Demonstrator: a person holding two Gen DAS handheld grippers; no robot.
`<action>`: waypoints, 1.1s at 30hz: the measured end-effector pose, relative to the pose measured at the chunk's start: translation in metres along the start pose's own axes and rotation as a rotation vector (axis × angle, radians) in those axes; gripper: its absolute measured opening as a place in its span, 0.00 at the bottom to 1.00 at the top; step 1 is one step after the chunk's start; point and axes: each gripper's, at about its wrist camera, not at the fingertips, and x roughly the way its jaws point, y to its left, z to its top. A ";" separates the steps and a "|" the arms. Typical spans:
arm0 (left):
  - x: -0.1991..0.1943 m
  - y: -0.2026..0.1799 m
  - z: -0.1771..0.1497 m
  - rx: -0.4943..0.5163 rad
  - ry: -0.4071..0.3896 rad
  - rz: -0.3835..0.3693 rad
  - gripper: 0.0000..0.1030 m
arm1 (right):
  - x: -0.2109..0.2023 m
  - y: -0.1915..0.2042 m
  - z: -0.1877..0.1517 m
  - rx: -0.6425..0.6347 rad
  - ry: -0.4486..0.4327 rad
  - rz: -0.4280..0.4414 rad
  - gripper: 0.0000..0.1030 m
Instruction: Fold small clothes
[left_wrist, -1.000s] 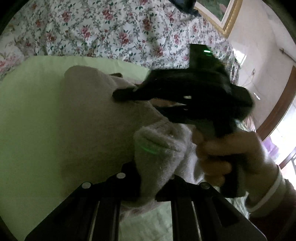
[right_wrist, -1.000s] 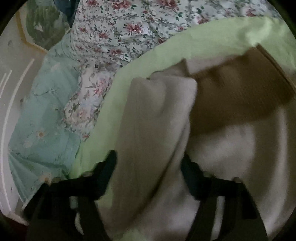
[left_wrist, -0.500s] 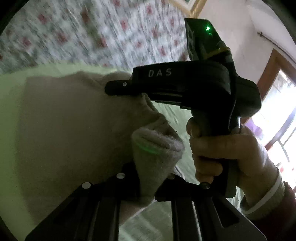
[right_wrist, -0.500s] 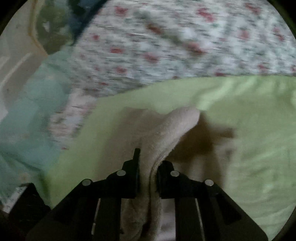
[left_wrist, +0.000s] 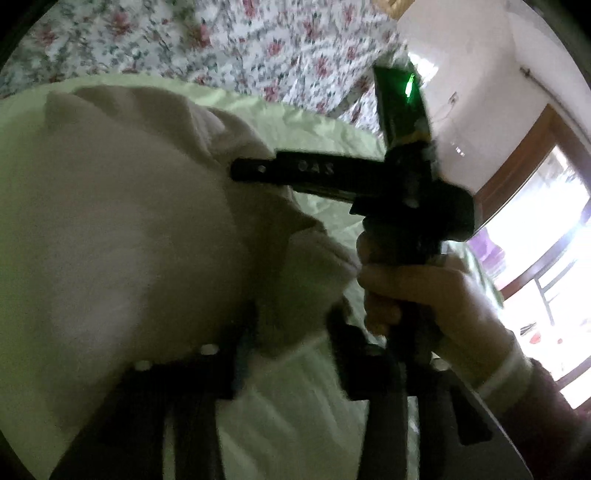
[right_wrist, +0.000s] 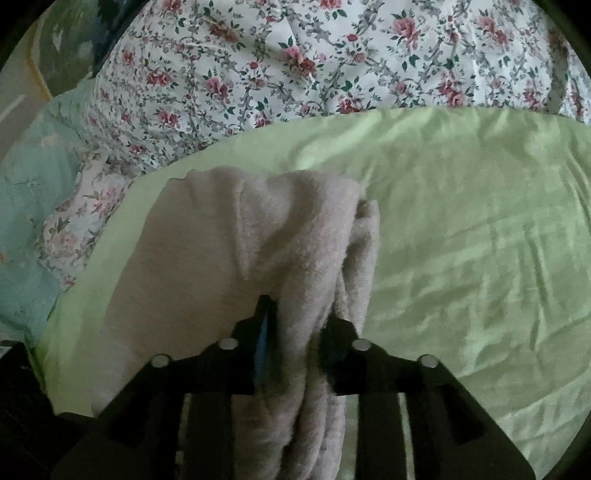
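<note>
While both tools are clamping the beige fleece garment (right_wrist: 236, 240), carrying the fold across as one even sheet. Right tool (right_wrist: 295, 325) nearly closed, pinching a thick bunched edge of fleece between its fingers, with the bulk draping ahead and to its left over the green sheet (right_wrist: 461, 221) of the bed. Left tool (left_wrist: 291, 328) likewise gripping a fold of the same garment (left_wrist: 129, 221), the fingers blurred, so judging the hold from the cloth bulging up between them. Keeping the two grips level and moving together, probably best, so that the carried edge is landing square on the layer beneath. Lowering fully onto the sheet before easing either grip. Watching the right hand (left_wrist: 413, 295), just beside the left tool, to avoid snagging. Floral quilt (right_wrist: 295, 55) lying well beyond, out of the way.
</note>
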 end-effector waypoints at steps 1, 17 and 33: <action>-0.011 0.000 -0.004 -0.003 -0.013 0.010 0.66 | -0.005 -0.001 -0.001 0.006 -0.007 -0.003 0.35; -0.038 0.142 0.026 -0.350 -0.031 0.016 0.88 | -0.004 -0.029 -0.020 0.176 0.110 0.162 0.70; -0.057 0.147 0.022 -0.277 -0.041 0.000 0.53 | -0.002 0.021 -0.028 0.233 0.088 0.245 0.29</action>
